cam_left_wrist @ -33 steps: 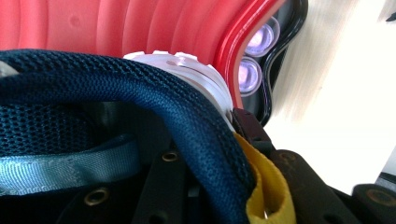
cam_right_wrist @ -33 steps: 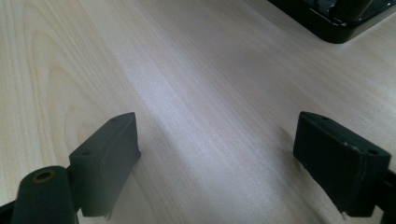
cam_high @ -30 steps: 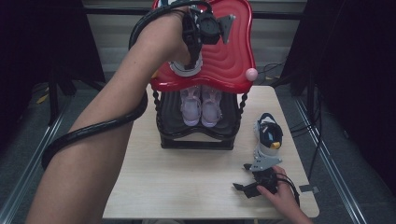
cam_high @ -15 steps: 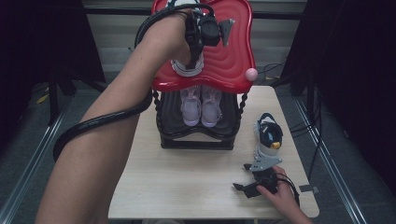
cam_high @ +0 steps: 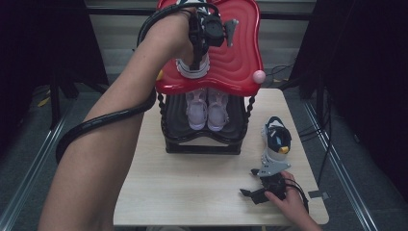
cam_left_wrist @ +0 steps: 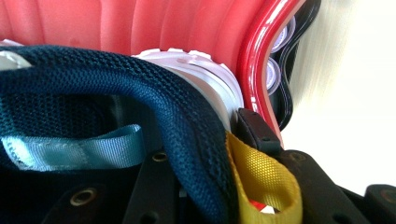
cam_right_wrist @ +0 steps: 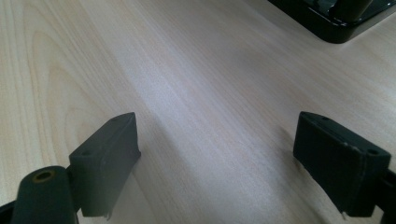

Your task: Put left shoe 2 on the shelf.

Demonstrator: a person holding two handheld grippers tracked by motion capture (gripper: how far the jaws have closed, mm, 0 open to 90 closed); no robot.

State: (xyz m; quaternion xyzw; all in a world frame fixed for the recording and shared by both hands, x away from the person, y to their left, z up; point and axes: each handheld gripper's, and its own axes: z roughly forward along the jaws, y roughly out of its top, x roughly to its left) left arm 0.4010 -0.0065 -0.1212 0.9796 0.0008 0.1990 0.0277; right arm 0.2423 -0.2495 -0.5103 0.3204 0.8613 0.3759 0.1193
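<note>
A navy and white sneaker (cam_high: pixel 191 68) stands on the red top shelf (cam_high: pixel 233 67) of a shoe rack. My left gripper (cam_high: pixel 197 57) reaches down onto it from above. In the left gripper view the navy heel collar (cam_left_wrist: pixel 154 93) with its yellow pull loop (cam_left_wrist: pixel 261 177) lies between the jaws, and the right pad (cam_left_wrist: pixel 256 131) still rests against the white heel. These jaws have just been opening a little. My right gripper (cam_high: pixel 251 195) lies on the table near its front right corner, open (cam_right_wrist: pixel 215 163) over bare wood.
A matching sneaker (cam_high: pixel 276 140) stands on the table (cam_high: pixel 192 192) just beyond the right gripper. A pale lilac pair (cam_high: pixel 208 108) sits on the black lower shelf (cam_high: pixel 202 144). Dark floor and cables surround the table.
The left hand and gripper have shifted slightly on the red shelf with the sneaker. The right hand has stayed where it was.
</note>
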